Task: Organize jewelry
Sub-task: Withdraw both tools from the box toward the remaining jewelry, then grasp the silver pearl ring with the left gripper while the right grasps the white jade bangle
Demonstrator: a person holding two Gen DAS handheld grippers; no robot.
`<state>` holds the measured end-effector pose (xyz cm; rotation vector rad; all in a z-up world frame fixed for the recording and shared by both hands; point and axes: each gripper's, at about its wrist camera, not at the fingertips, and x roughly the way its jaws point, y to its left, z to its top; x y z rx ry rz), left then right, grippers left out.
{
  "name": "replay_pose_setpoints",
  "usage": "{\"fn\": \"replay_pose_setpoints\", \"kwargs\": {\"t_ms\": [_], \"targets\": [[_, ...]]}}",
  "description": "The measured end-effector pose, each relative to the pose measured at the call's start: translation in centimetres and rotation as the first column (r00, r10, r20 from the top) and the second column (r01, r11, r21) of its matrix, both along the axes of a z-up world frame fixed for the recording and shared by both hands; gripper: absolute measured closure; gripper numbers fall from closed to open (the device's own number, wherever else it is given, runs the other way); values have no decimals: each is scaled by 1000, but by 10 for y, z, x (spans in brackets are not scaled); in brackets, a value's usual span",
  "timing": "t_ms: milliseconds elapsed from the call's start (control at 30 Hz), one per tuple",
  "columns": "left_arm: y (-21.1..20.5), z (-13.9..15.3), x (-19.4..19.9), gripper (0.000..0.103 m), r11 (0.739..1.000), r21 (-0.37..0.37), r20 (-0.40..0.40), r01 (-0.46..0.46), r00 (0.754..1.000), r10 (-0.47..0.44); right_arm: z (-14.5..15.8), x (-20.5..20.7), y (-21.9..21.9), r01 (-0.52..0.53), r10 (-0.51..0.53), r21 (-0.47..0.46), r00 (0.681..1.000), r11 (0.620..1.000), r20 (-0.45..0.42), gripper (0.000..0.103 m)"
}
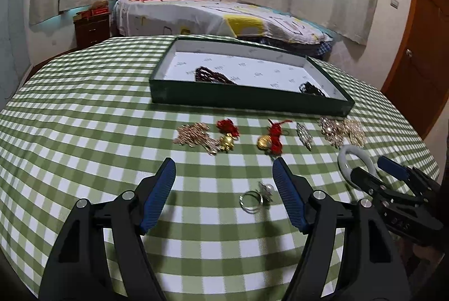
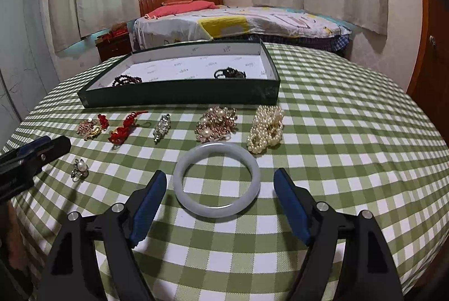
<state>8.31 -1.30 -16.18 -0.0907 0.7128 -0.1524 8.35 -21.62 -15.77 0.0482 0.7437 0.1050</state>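
We see green tray [image 2: 179, 97] at far side of checked surface [image 2: 336, 132]; inside, dark bead bracelet [image 2: 126, 80] at one end, black beaded piece [image 2: 230, 73] at other. Rest of jewelry still outside, in row just before tray: red tassel charm [image 2: 123, 128], silver brooch [image 2: 162, 128], gold cluster [image 2: 216, 122], pearl strand [image 2: 266, 129]. Left tongs [image 1: 224, 183] spread wide over pearl ring [image 1: 259, 195], not touching. Right tongs [image 2: 220, 190] spread wide, white bangle [image 2: 216, 178] flat between tips, no contact.
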Motion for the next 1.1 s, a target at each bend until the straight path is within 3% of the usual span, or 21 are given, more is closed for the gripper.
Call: {"fn": "replay_pose_setpoints", "kwargs": {"t_ms": [400, 467, 800, 933, 1000, 1100], "targets": [[-17, -15, 6, 35, 998, 10, -66, 65, 996, -64, -5, 3, -2, 6, -6, 15, 1000, 1000, -13, 27], [-17, -16, 7, 44, 997, 7, -73, 73, 995, -73, -6, 3, -2, 6, -6, 15, 1000, 1000, -12, 27], [-27, -15, 8, 63, 993, 34, -76, 114, 991, -111, -6, 3, -2, 7, -6, 14, 1000, 1000, -11, 27], [-32, -16, 8, 78, 990, 46, -74, 134, 989, -131, -6, 2, -2, 4, -4, 9, 1000, 1000, -10, 28], [-33, -16, 8, 78, 989, 48, -73, 139, 988, -135, -6, 1, -2, -2, 2, 10, 1000, 1000, -8, 34], [-35, -17, 7, 79, 988, 48, -71, 145, 987, -141, -5, 1, 0, -5, 5, 6, 1000, 1000, -7, 36]]}}
